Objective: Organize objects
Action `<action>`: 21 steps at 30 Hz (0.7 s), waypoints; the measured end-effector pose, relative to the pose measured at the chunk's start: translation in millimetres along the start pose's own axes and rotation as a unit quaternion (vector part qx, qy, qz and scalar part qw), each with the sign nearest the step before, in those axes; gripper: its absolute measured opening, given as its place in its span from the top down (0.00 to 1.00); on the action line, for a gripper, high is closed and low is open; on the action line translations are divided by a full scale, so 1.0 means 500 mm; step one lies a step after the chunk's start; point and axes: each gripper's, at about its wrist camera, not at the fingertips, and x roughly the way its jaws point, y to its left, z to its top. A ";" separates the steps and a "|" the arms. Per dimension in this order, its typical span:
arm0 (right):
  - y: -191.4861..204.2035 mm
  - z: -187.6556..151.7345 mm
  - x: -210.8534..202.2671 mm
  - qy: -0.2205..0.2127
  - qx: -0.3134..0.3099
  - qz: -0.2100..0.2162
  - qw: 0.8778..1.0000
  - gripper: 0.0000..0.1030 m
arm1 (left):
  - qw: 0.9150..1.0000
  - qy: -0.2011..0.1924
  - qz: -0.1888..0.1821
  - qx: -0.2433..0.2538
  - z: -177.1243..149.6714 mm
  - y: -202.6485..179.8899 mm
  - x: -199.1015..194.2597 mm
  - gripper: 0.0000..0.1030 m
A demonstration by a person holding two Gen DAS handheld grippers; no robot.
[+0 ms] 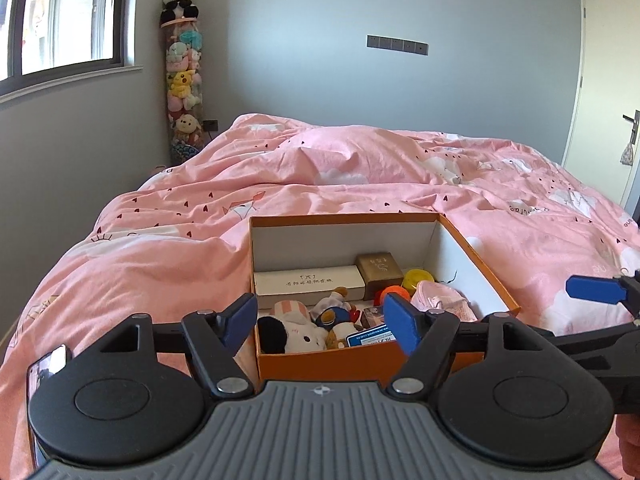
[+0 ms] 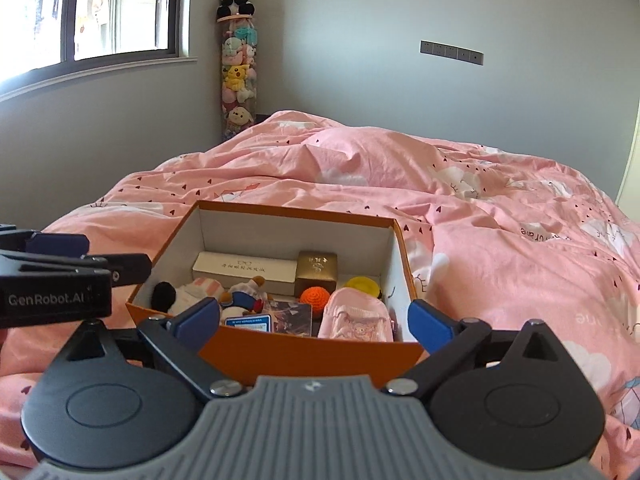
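Observation:
An open orange box (image 1: 320,360) (image 2: 304,352) with white inner walls sits on the pink bed. Inside lie a long white box (image 1: 308,284), a gold cube box (image 1: 378,270), a yellow round piece (image 1: 418,280), an orange crocheted ball (image 2: 316,296), a pink pouch (image 2: 356,322), plush toys (image 1: 296,328), a blue card (image 2: 248,323) and a dark booklet (image 2: 292,316). My left gripper (image 1: 320,324) hovers open at the box's near left corner. My right gripper (image 2: 314,326) stands open, straddling the near wall. Neither holds anything.
The pink duvet (image 1: 360,176) covers the whole bed, rumpled behind the box. A tall clear tube of plush toys (image 1: 184,76) topped by a panda stands in the far corner below a window (image 1: 60,20). A white door (image 1: 612,80) is at the right.

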 end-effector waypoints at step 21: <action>-0.009 -0.056 0.034 0.046 0.052 -0.007 0.998 0.01 | 0.997 0.058 0.050 0.006 -0.067 0.016 0.036 0.19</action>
